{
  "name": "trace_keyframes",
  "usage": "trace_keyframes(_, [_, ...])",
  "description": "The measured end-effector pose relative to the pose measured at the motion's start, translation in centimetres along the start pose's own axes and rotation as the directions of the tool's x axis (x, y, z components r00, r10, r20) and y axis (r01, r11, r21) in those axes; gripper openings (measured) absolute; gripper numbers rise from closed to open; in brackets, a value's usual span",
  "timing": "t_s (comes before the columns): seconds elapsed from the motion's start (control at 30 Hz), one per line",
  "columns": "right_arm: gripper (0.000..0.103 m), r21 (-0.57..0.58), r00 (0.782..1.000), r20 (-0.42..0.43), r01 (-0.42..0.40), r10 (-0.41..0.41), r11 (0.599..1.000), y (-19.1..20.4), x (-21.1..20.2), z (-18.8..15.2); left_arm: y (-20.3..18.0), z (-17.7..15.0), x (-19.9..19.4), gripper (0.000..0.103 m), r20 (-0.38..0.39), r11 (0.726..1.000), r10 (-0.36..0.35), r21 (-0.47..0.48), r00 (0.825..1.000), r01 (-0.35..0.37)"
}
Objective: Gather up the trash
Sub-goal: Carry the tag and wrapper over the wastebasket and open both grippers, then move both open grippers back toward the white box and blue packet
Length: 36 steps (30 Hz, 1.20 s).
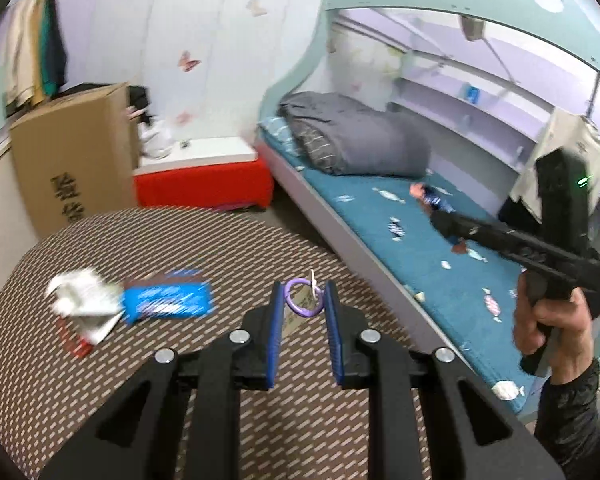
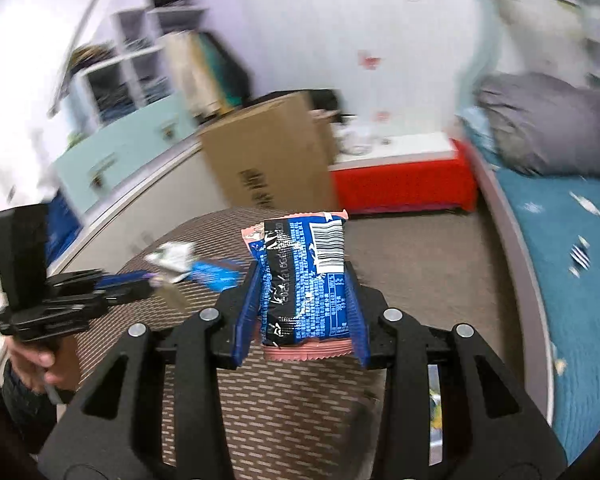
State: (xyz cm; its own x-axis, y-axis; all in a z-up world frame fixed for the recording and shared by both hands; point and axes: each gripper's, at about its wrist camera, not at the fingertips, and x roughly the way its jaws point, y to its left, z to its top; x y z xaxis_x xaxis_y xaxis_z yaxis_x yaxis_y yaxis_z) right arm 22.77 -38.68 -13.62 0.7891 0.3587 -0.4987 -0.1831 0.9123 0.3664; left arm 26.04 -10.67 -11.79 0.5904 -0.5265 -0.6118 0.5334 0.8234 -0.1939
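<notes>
So the blue snack wrapper (image 2: 300,280) is sitting right between the pads of our right gripper (image 2: 302,292), clamped on both sides, barcode end sticking up past the fingertips and the pink crimped edge hanging out the back toward the hinge. That one's picked up and in the air, above the round woven table (image 2: 292,420).

Our left gripper (image 1: 303,312) is squeezed nearly closed on something small: a purple ring (image 1: 303,298) with a tan tag hanging from it pokes out just past the tips. Whether the pads are really biting it or it's only dangling there, we can't quite tell through the blur, but it looks held.

Further out, ahead and to the left of the left gripper, there's more trash on the table: a flat blue packet (image 1: 168,300) and, touching its far-left side, a crumpled white paper (image 1: 82,302) with something red under it.

Beyond that, a cardboard box (image 1: 72,156), a red bench (image 1: 204,184) and the bed (image 1: 440,264) off to the right. We don't see a bin anywhere.

Our guess: roughly halfway. Two bits in hand, at least two left on the table, nothing dropped off yet.
</notes>
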Motion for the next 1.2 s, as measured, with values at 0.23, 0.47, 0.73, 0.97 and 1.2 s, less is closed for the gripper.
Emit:
trace_keyframes(0.23, [0.039,0.244,0.992,-0.087,0.113,-0.094,0.963,-10.6,2.6,-4.1,-5.1,2.6,5.4,0.019,-0.038,0.996,-0.084,0.025,0.996,0.085])
trace_keyframes(0.47, [0.042,0.423,0.968,-0.236,0.177,-0.080,0.889,-17.8,9.7,-9.7,-8.7,3.1,12.3,0.019,-0.143,0.990,-0.125,0.047,0.982,0.133])
trace_keyframes(0.73, [0.081,0.622,0.960,-0.263,0.245,-0.096,0.744,-23.8,11.4,-14.8,-11.9,2.9,19.9,0.019,-0.276,0.983,-0.119,0.104,0.954,0.153])
trace_keyframes(0.97, [0.085,0.615,0.969,-0.197,0.239,-0.147,0.751,-24.9,6.6,-14.0,-14.2,2.2,25.6,0.019,-0.403,0.969,-0.093,0.172,0.910,0.175])
trace_keyframes(1.2, [0.089,0.615,0.973,-0.147,0.230,-0.177,0.754,-24.9,4.1,-12.7,-14.9,2.2,29.6,0.081,-0.500,0.968,-0.047,0.191,0.865,0.163])
